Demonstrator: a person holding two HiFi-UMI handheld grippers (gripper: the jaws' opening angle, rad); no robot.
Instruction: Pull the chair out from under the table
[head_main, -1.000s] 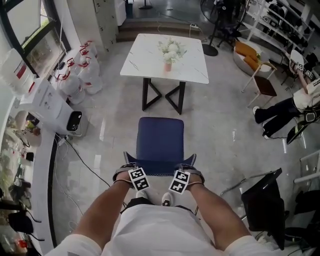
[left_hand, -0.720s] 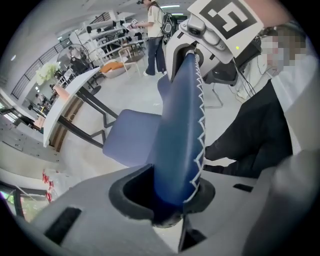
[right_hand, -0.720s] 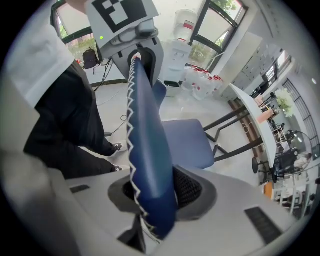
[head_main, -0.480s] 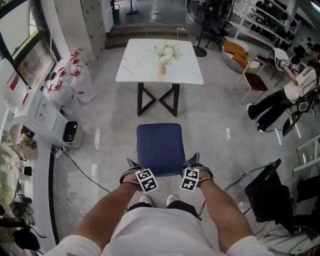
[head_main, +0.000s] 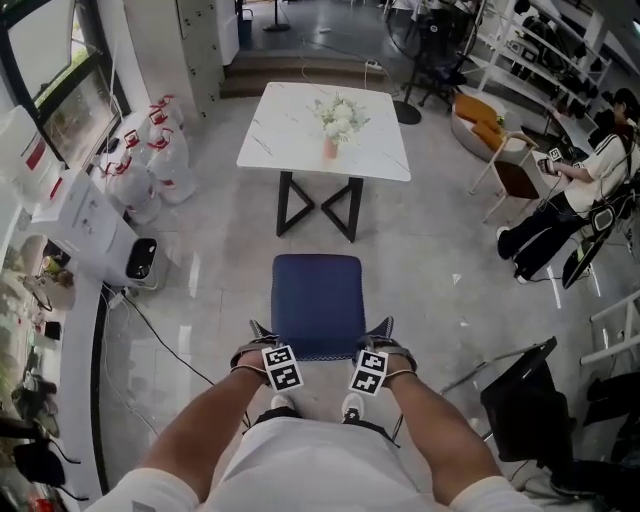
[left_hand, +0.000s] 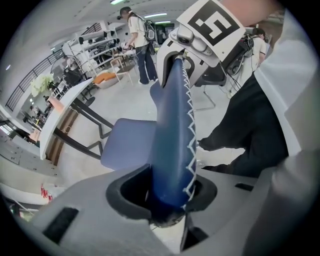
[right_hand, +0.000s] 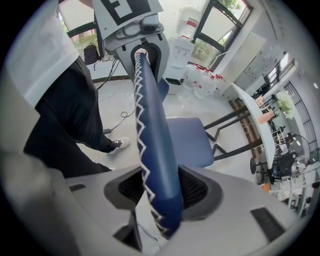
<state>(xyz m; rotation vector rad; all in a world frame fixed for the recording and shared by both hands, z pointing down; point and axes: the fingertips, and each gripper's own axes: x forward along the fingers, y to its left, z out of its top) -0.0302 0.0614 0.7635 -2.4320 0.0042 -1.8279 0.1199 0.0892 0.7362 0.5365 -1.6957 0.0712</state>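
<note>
While both claws are opening, the chair (head_main: 318, 295) stands on the floor, fully clear of the tabletop (head_main: 285, 140), with its seat toward the tabletop. The left claw (head_main: 256, 336) straddles the left end of the backrest (left_hand: 172, 145) top edge, and the right claw (head_main: 386, 333) straddles the right end. The backrest lies between each pair of jaws with a gap beside it, so both claws are released.

The chair (head_main: 318, 305) wears smooth, matt leatherette with white zigzag stitching; the bench (head_main: 285, 135) top looks glossy marble; floor (head_main: 430, 260) polished.
</note>
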